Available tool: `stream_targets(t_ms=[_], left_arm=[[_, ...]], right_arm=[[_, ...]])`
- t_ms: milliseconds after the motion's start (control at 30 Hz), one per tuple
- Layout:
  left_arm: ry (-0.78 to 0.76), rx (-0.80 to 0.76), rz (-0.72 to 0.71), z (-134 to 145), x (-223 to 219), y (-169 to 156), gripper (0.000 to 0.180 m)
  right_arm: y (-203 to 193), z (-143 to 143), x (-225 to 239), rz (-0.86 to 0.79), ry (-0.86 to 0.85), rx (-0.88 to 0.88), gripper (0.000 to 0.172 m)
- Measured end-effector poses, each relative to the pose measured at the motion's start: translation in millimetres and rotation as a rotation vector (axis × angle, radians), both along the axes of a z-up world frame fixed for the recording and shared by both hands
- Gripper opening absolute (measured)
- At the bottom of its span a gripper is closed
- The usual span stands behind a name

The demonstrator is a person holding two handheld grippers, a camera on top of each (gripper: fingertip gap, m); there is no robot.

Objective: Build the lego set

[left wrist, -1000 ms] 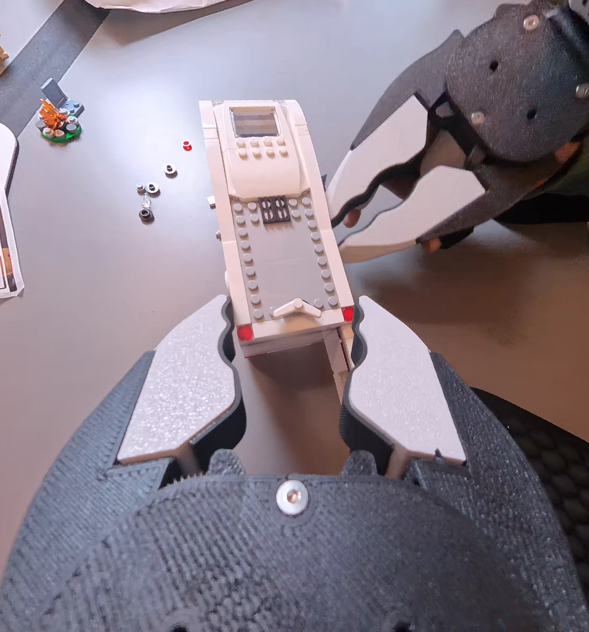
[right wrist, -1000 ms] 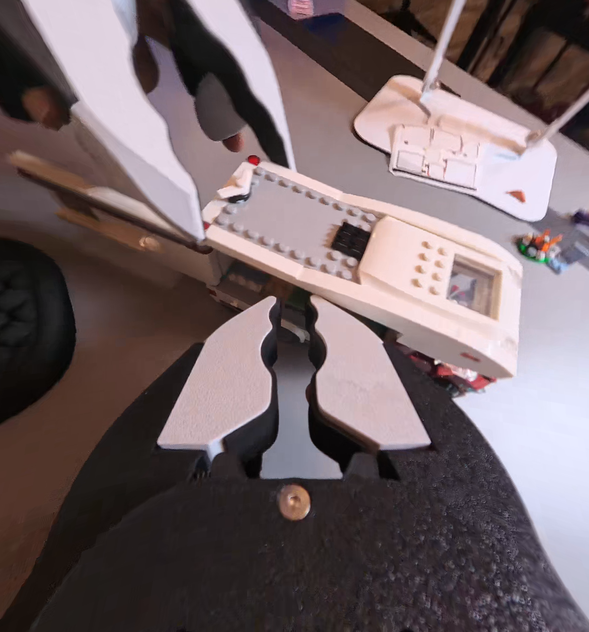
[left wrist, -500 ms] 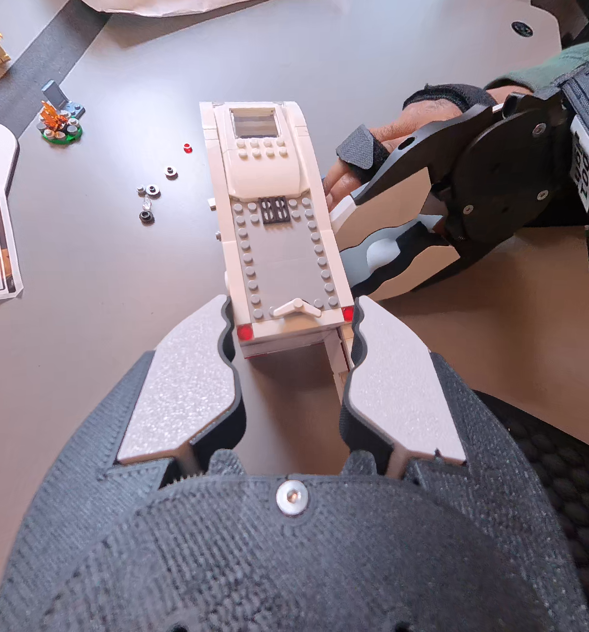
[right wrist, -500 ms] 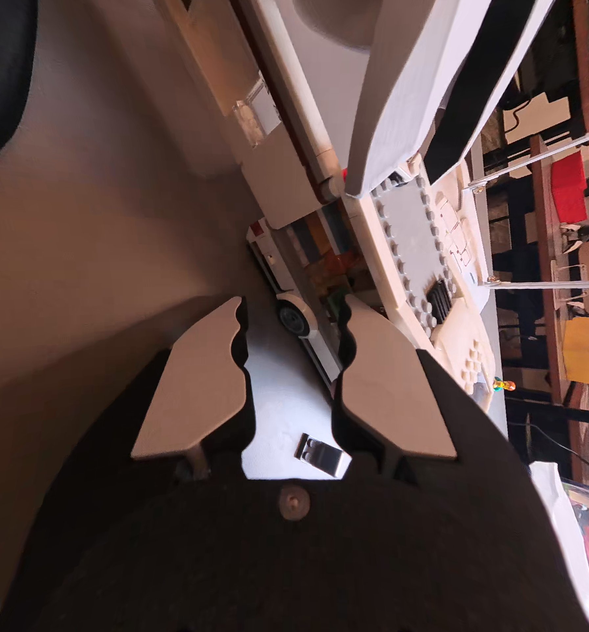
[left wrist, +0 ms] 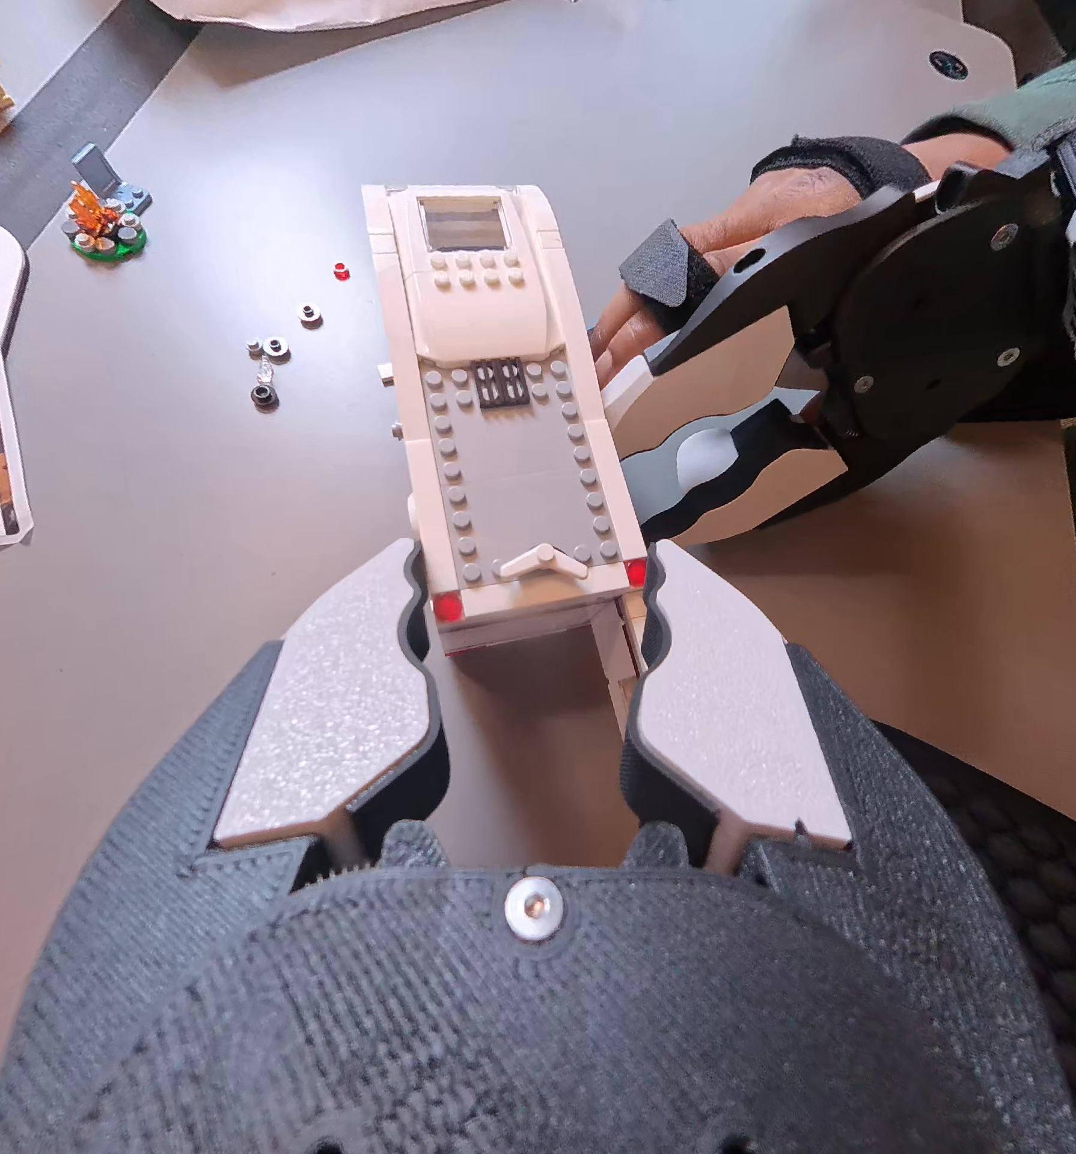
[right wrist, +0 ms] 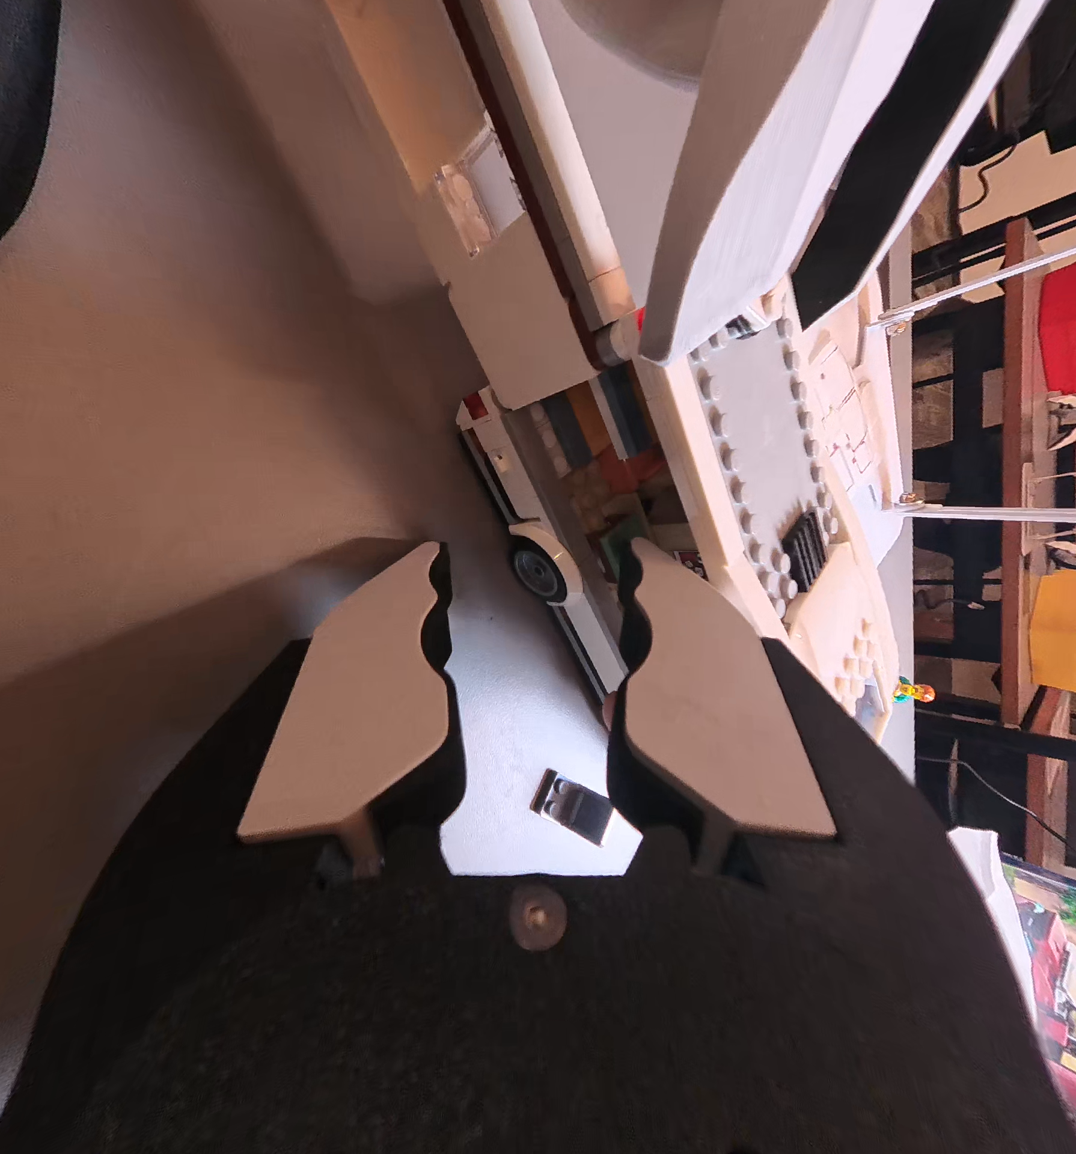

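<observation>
Brick-built white camper van (left wrist: 510, 399) stands on the brown table (left wrist: 211, 562), its rear end clamped between the pads of the left claw (left wrist: 532, 584). Right of the van, the right claw (right wrist: 535, 562) gapes beside its open side wall near a wheel (right wrist: 538, 571), seemingly touching nothing. Left of the van lie small round studs (left wrist: 273, 362) and a campfire piece (left wrist: 101, 225).
</observation>
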State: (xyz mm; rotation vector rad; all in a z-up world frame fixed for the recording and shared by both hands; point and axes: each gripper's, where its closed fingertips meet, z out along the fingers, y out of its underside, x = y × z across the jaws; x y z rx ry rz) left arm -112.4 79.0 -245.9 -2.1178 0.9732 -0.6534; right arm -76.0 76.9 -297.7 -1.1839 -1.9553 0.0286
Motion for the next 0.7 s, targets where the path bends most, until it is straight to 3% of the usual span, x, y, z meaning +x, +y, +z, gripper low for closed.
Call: stream_targets(t_ms=[367, 700], left_arm=[[0.001, 0.001, -0.001, 0.0, -0.2, -0.6, 0.067], [-0.009, -0.006, 0.002, -0.7, 0.3, -0.7, 0.067]], right_arm=[[4.1, 0.9, -2.4, 0.030, 0.044, 0.067, 0.046], [5.5, 0.0, 1.5, 0.053, -0.025, 0.079, 0.046]])
